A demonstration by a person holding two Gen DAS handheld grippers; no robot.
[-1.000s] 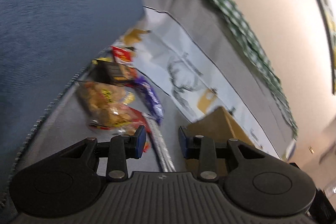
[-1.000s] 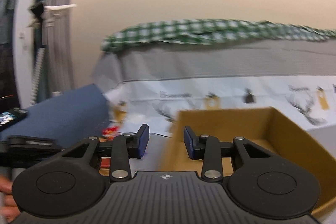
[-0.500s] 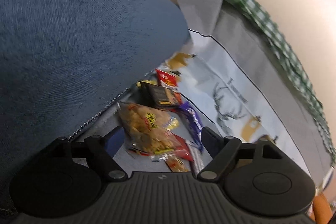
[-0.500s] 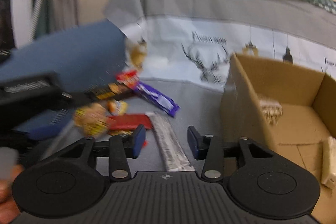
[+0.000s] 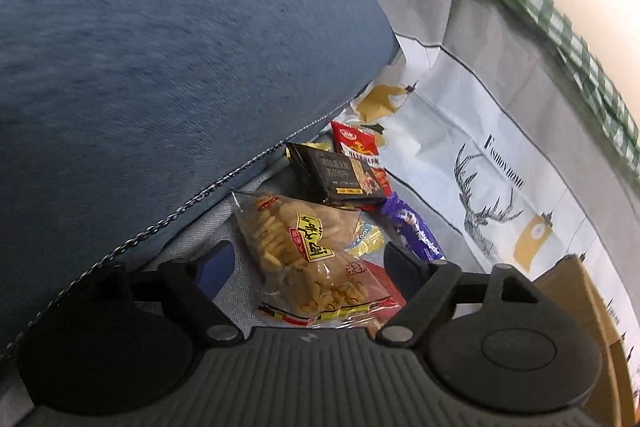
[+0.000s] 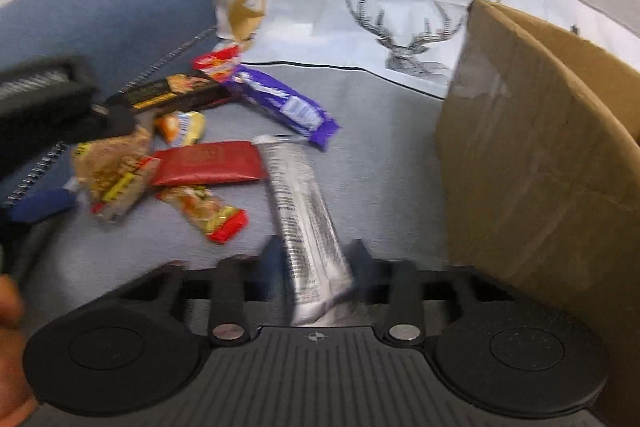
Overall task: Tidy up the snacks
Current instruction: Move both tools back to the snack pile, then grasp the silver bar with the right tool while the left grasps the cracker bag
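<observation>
A pile of snacks lies on the grey sofa seat. My left gripper (image 5: pixel 310 261) stands wide with a clear bag of yellow crackers (image 5: pixel 304 247) between its fingers; its jaws are closing and the pads stay clear of the bag. Behind the bag lie a black packet (image 5: pixel 344 173), a red packet (image 5: pixel 356 143) and a purple bar (image 5: pixel 416 233). My right gripper (image 6: pixel 316 255) is closing on a silver snack bar (image 6: pixel 296 195), pads against its sides. Left of it lie a flat red packet (image 6: pixel 208 163) and a small orange-red bar (image 6: pixel 208 213).
An open cardboard box (image 6: pixel 520 155) stands just right of the silver bar. A big blue cushion (image 5: pixel 160 67) crowds the pile from the left. A deer-print cloth (image 6: pixel 400 27) covers the sofa back. A hand (image 6: pixel 8 307) shows at the left edge.
My left jaws spread wide and tipped down over the cracker bag. My right gripper swung down from the box to the snack pile and narrowed around the silver bar.
</observation>
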